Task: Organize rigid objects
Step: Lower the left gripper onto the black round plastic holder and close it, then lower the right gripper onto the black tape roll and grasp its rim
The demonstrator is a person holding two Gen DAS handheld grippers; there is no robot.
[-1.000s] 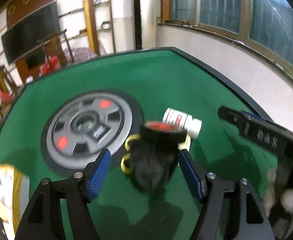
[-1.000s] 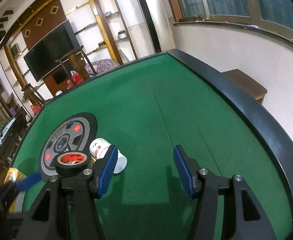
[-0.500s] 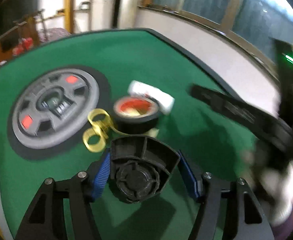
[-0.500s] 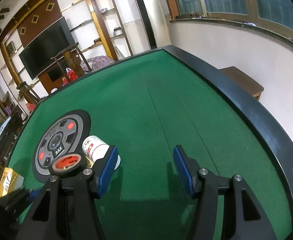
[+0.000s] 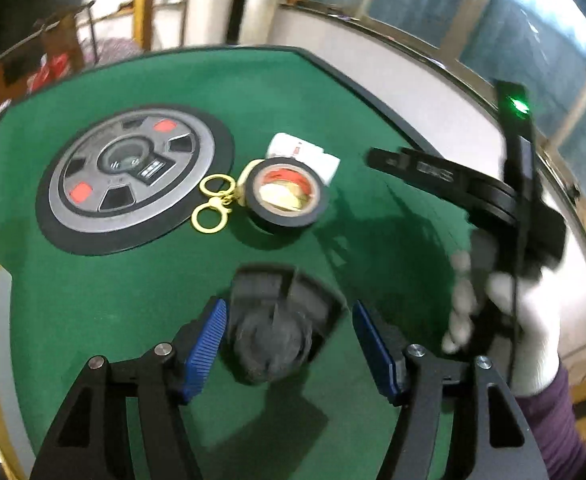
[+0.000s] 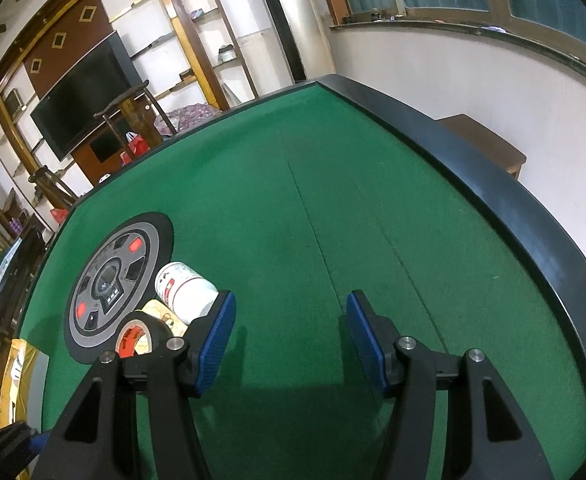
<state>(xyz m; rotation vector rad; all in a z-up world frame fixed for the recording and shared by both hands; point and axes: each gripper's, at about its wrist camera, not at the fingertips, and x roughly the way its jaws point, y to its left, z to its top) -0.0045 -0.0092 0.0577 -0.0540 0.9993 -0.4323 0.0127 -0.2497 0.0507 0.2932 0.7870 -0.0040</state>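
Between left tool (image 5: 289, 344) pads, blurred black caster (image 5: 277, 332), grip unclear, right tool (image 6: 291, 338) agape over bare felt (image 6: 293, 208).

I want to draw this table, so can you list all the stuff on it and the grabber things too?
Tape roll: one, black with a red core, middle of the table.
Bottle: one, white with a red label, lying on its side just behind the tape roll.
Rings: two, gold, joined together, left of the tape roll.
Round panel: one, grey and black with red squares, set in the table's centre.
Black part: one, dark and blurred, between the left fingers; touching or not, cannot tell.
Table: one, green felt, black rim.
Left gripper: black with blue pads, apart.
Right gripper: black with blue pads, open, holding nothing.
Gloved hand: one, white, holding the right gripper.
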